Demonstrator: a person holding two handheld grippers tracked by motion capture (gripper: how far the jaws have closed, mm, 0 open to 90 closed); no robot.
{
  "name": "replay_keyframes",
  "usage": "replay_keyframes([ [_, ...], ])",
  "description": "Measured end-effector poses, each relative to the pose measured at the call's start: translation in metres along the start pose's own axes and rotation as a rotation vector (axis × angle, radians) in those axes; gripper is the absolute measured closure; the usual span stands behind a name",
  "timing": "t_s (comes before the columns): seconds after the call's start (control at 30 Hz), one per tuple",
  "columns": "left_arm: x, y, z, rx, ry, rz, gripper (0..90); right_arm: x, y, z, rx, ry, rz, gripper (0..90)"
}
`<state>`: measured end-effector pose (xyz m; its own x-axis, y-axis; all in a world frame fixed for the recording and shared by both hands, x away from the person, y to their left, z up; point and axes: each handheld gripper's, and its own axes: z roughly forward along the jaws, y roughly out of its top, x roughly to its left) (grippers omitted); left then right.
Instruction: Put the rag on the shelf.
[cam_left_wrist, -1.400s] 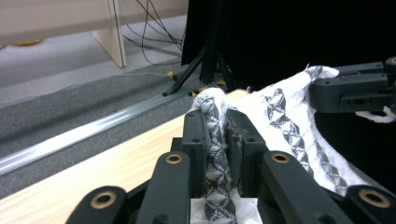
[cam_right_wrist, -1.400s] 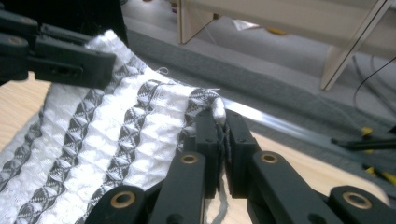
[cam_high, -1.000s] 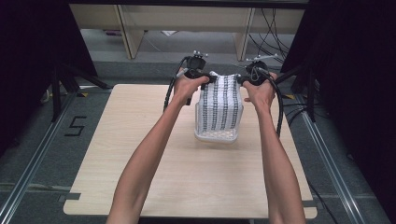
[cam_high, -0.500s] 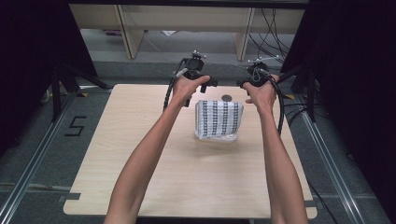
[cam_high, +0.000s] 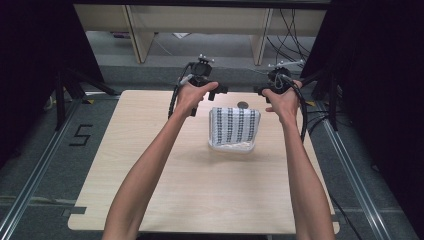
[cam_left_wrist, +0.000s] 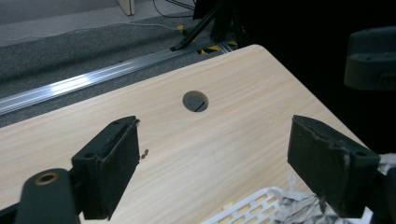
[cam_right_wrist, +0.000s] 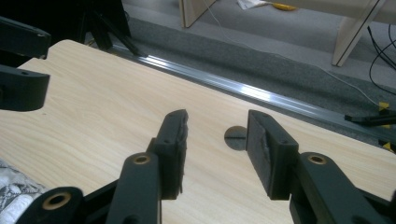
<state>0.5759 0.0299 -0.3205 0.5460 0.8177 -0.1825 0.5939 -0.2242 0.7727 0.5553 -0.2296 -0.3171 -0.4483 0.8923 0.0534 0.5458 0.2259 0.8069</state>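
1. The setting is a pale wood-grain table (cam_high: 165, 190) on a grey carpeted floor, with dark curtains to either side, a metal floor rail (cam_left_wrist: 93, 81) past the far edge and wooden shelf legs (cam_high: 137, 35) beyond that.

2. Nearest the person, the front half of the table is bare; the two forearms cross it from six o'clock.

3. At about one o'clock from the table's middle sits the white slotted plastic basket (cam_high: 231, 146), with a black-and-white patterned cloth (cam_high: 234, 125) folded and heaped in it, rising well above the rim.

4. Handling, as a judgement: the cloth looks soft, limp and light, not fragile and not slippery; it will sag and unfold if lifted by one corner. The basket looks thin, light and fairly stiff, so it may slide or tip when the cloth is tugged.

5. Where to grip: pinch a thick fold at the top edge of the cloth at two points well apart, or take the basket by opposite rim walls.

6. Beyond it, at eleven o'clock of the basket, the left gripper (cam_high: 212, 92) has just been opening its jaws; they stand spread wide with nothing between them.

7. At one o'clock, the right gripper (cam_high: 264, 91) has also been opening; its jaws are parted and empty.

8. Farthest on the table, a round cable hole (cam_left_wrist: 195, 101) lies near the back edge at twelve o'clock.
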Motion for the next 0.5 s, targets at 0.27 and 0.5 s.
replay_keyframes([
  [0.27,0.008,-0.007,-0.01,-0.022,-0.005,-0.011,16.0,0.005,-0.002,-0.006,-0.022,0.01,-0.022,51.3],
  [0.5,0.007,-0.009,-0.02,-0.026,0.002,0.007,16.0,0.014,-0.005,-0.015,-0.029,0.041,-0.045,48.9],
])
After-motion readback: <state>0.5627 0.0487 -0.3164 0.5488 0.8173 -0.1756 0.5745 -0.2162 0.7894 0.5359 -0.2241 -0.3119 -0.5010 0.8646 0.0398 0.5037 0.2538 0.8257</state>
